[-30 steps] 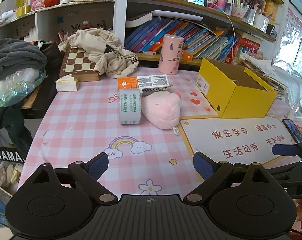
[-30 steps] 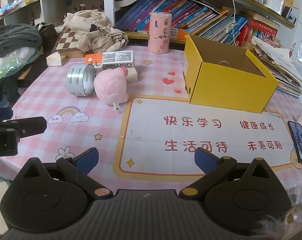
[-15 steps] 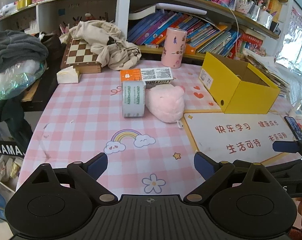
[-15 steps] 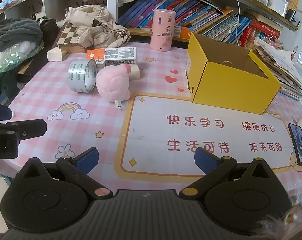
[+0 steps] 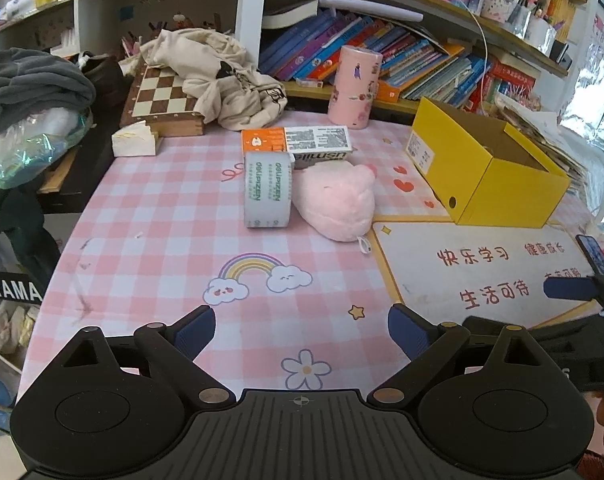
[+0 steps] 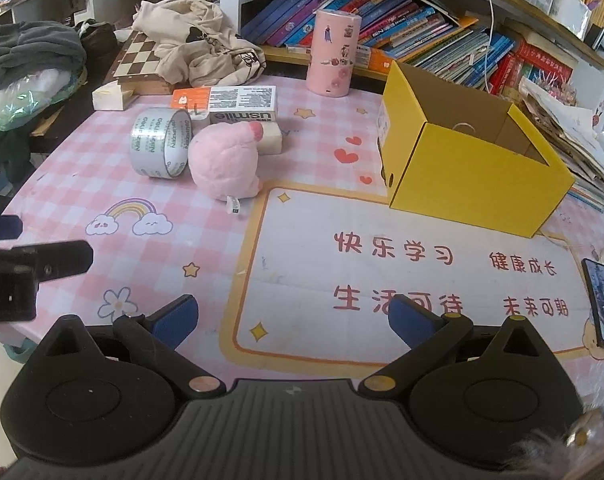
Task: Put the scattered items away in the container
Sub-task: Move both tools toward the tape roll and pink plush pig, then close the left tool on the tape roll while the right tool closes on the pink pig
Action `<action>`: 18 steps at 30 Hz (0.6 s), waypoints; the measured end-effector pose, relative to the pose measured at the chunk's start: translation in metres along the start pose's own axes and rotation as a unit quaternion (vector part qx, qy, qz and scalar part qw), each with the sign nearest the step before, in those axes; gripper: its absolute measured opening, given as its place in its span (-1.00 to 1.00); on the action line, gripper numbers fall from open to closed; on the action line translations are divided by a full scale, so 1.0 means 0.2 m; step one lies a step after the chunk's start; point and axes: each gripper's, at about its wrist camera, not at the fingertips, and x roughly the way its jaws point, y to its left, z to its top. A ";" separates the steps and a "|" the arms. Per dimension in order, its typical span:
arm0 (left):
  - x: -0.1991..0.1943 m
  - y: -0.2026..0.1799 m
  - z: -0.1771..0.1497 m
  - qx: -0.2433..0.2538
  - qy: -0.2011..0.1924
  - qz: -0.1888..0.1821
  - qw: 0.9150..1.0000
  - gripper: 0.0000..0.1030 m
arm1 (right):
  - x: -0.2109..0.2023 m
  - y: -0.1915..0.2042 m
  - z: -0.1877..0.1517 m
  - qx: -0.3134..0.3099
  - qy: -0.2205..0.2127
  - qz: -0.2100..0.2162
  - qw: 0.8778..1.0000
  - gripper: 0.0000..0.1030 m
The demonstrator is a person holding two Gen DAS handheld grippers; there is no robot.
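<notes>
An open yellow box (image 5: 485, 172) (image 6: 465, 168) stands on the pink checked table at the right. A grey tape roll (image 5: 268, 189) (image 6: 160, 142) stands on edge beside a pink plush toy (image 5: 335, 204) (image 6: 226, 164). Behind them lies an orange and white carton (image 5: 298, 140) (image 6: 226, 100); a small cream block (image 6: 270, 142) lies next to the plush. My left gripper (image 5: 302, 330) is open and empty above the near table. My right gripper (image 6: 292, 316) is open and empty over the white mat.
A pink cylinder (image 5: 353, 88) stands at the back by the bookshelf. A chessboard (image 5: 162, 98) with a beige cloth (image 5: 218, 80) lies back left beside a small white box (image 5: 134, 142). A phone (image 6: 601, 304) lies at the table's right edge.
Both grippers have moved forward over the table toward the items, which appear larger and closer. Both stay open and empty.
</notes>
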 end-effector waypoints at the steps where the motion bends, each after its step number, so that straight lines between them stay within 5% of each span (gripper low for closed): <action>1: 0.01 0.00 0.01 0.000 0.000 0.002 1.000 0.85 | 0.02 0.00 0.01 0.000 0.001 0.002 1.000 0.99; 18: 0.22 0.02 0.17 -0.028 -0.006 0.029 0.999 0.80 | 0.30 -0.02 0.23 -0.040 0.014 0.042 0.998 0.96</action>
